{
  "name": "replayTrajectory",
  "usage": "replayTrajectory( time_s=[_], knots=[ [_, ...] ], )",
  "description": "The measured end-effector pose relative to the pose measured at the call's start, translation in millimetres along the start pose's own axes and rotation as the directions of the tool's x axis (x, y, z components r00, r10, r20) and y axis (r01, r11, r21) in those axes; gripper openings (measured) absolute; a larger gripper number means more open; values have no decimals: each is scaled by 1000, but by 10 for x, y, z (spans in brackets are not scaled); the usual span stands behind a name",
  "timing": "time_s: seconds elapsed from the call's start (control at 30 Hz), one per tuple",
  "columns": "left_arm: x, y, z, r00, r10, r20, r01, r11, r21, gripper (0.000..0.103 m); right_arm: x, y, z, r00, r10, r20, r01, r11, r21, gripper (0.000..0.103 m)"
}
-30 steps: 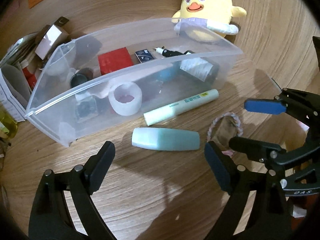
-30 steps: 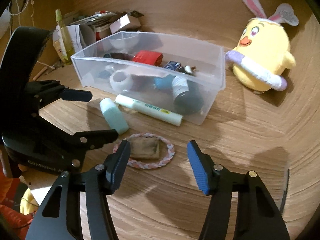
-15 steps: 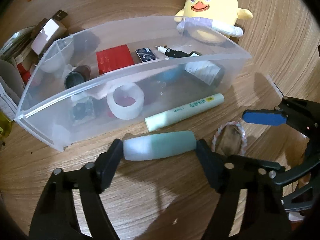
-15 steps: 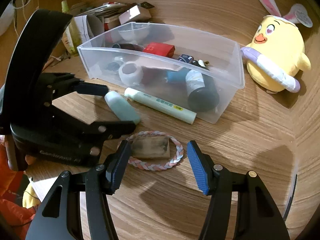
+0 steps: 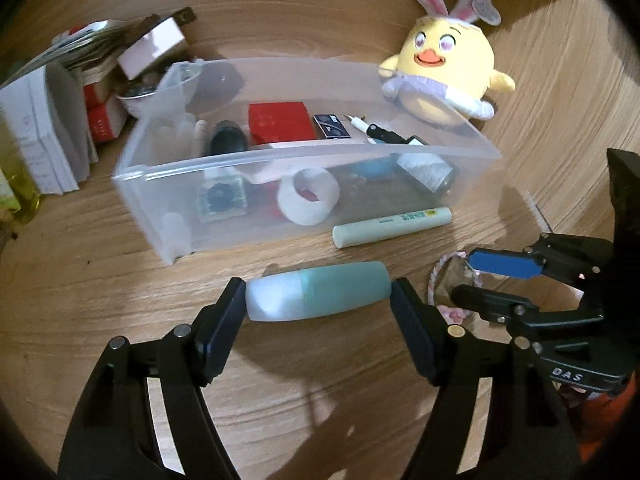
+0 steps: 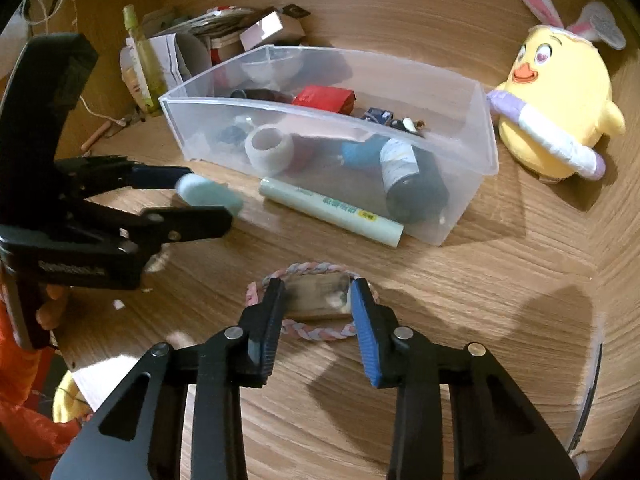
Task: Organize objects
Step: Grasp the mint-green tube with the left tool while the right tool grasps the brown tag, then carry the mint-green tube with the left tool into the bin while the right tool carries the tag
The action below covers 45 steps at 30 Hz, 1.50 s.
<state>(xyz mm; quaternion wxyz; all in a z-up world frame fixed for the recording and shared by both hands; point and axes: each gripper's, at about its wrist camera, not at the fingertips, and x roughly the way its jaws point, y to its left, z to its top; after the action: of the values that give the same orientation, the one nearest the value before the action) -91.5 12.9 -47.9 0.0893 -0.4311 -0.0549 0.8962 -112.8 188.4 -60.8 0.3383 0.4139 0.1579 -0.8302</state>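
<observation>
two tongs: left (image 5: 318, 306) clenched on teal bottle (image 5: 320, 297); right (image 6: 316, 300) around packet (image 6: 316, 295)

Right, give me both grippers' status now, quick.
Left gripper: shut on the teal bottle, gripped end to end.
Right gripper: closed around the small packet inside the braided band.

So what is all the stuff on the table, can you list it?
Clear plastic bin: one, see-through, middle of the table, holding a red box, a white tape ring and other bits.
Teal tube-shaped bottle: one, teal and white, in front of the bin, gripped end to end.
Pale green pen-like tube: one, lying along the bin's front.
Braided pink-and-white cord ring: one, around a small brownish block.
Yellow plush chick: one, beside the bin.
Left claw: black, shut on the bottle.
Right claw: black and blue, closing around the block.
</observation>
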Motion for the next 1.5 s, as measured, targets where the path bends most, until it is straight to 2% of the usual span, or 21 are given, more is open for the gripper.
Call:
replayTrajectory(
  time_s=[0.3,0.53,0.77,0.93,1.0,1.17,1.23,1.5],
  knots=[
    [-153,37,-43,1000,-12,29,12,1000,-1,73,6,53,34,999,-36,-21,36,999,-29,31],
    [-204,46,-60,999,-19,46,19,1000,-6,73,8,28,45,999,-8,-48,8,1000,-9,33],
    [-264,64,-60,998,-17,62,18,1000,-19,73,30,50,50,999,-17,-48,16,1000,-19,35],
    [-353,57,-50,996,-20,87,21,1000,-19,73,33,25,36,998,1,-59,-1,1000,-2,38],
    [-386,47,-43,995,-20,96,22,1000,-20,73,58,34,18,998,3,-68,-4,1000,-4,44],
    [-455,13,-10,993,-19,117,21,1000,-16,73,68,45,4,999,-18,-47,17,1000,-7,44],
    [-488,-3,10,992,-19,127,21,1000,-12,73,61,57,5,999,-14,-39,14,1000,-16,38],
    [-652,-34,115,982,-23,190,27,999,-18,73,-119,12,31,1000,-13,18,13,1000,13,38]
  ],
)
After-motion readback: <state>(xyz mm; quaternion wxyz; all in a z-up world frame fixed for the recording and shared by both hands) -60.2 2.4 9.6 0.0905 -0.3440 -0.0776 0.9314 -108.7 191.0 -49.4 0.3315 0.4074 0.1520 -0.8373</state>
